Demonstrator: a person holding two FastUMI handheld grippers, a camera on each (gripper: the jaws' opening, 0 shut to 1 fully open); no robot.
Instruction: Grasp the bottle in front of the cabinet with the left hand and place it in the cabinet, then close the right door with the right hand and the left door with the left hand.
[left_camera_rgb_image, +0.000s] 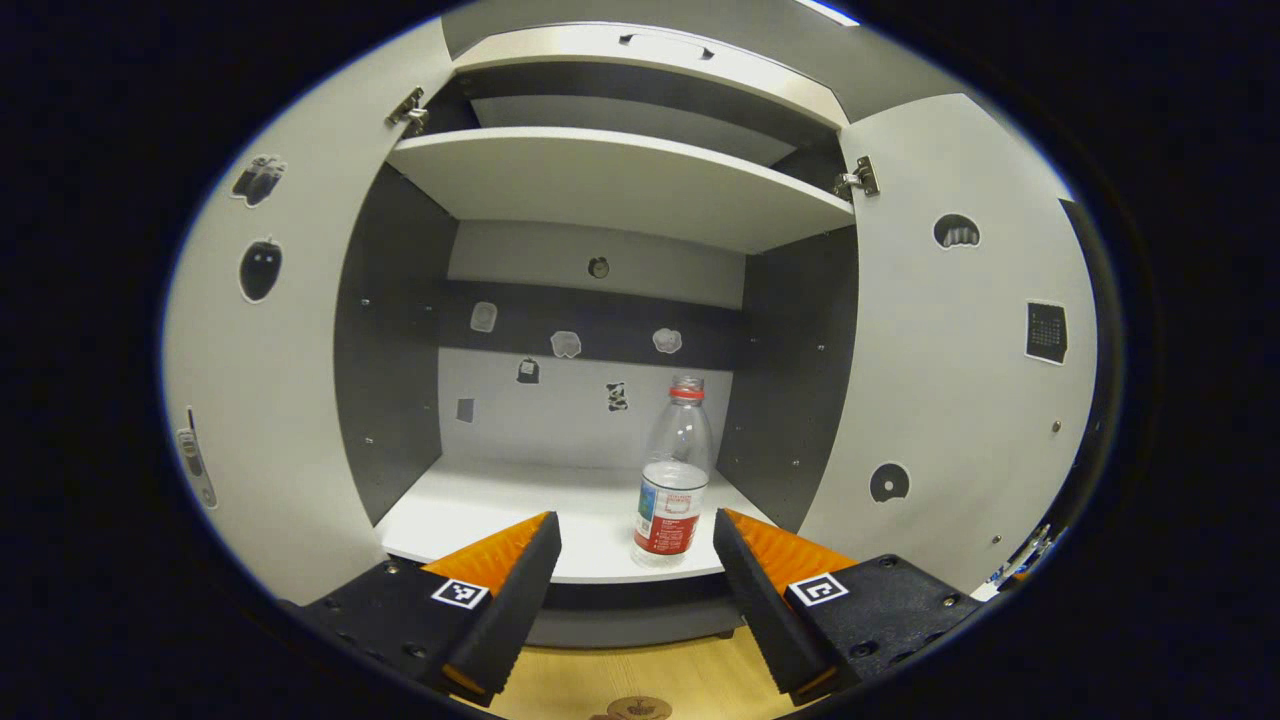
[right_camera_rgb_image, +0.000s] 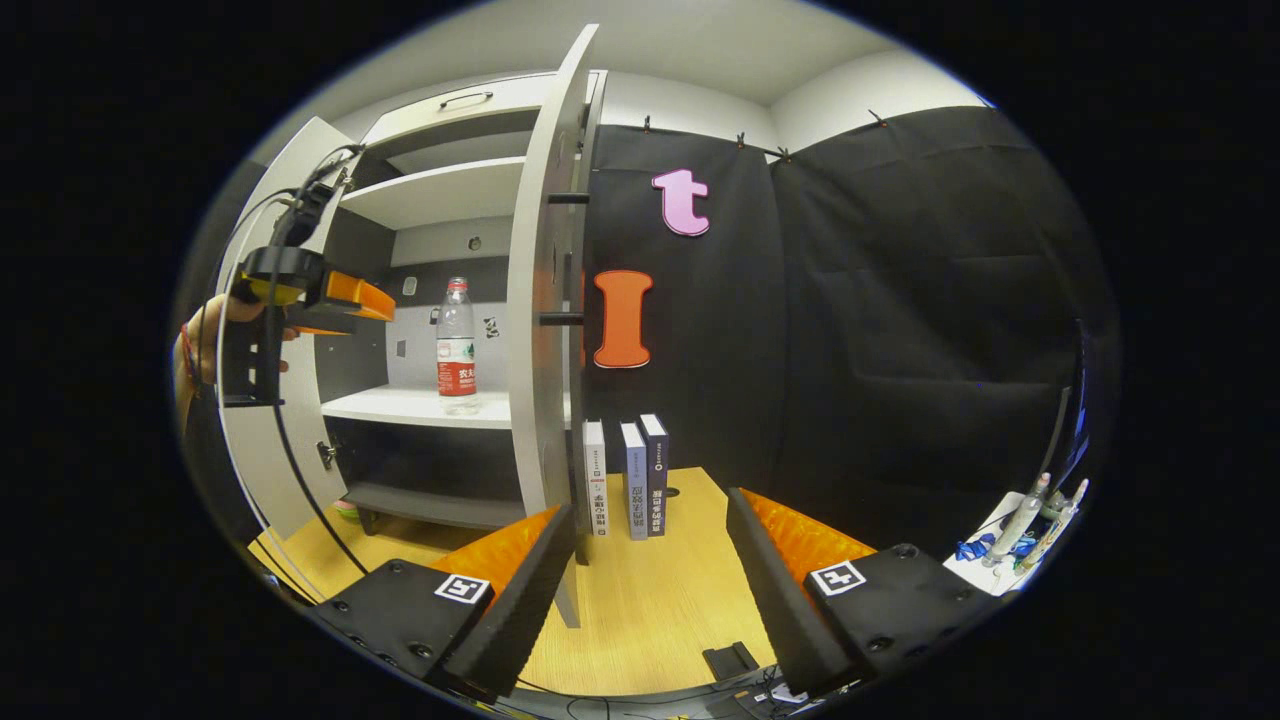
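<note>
A clear plastic bottle (left_camera_rgb_image: 672, 480) with a red cap and red label stands upright near the front edge of the cabinet's lower shelf (left_camera_rgb_image: 500, 510). My left gripper (left_camera_rgb_image: 637, 535) is open just in front of the shelf, with the bottle beyond its fingertips, free of both fingers. Both cabinet doors stand open: the left door (left_camera_rgb_image: 270, 380) and the right door (left_camera_rgb_image: 950, 380). In the right gripper view the bottle (right_camera_rgb_image: 457, 345) stands on the shelf, and a hand holds the left gripper (right_camera_rgb_image: 345, 300) before it. My right gripper (right_camera_rgb_image: 650, 510) is open, close to the right door's edge (right_camera_rgb_image: 545, 330).
An upper shelf (left_camera_rgb_image: 620, 180) spans the cabinet above the bottle. Three books (right_camera_rgb_image: 627, 478) stand upright on the wooden floor (right_camera_rgb_image: 650, 600) behind the right door. A white surface with small bottles (right_camera_rgb_image: 1020, 520) lies at the far right. A cable (right_camera_rgb_image: 290, 460) hangs from the left gripper.
</note>
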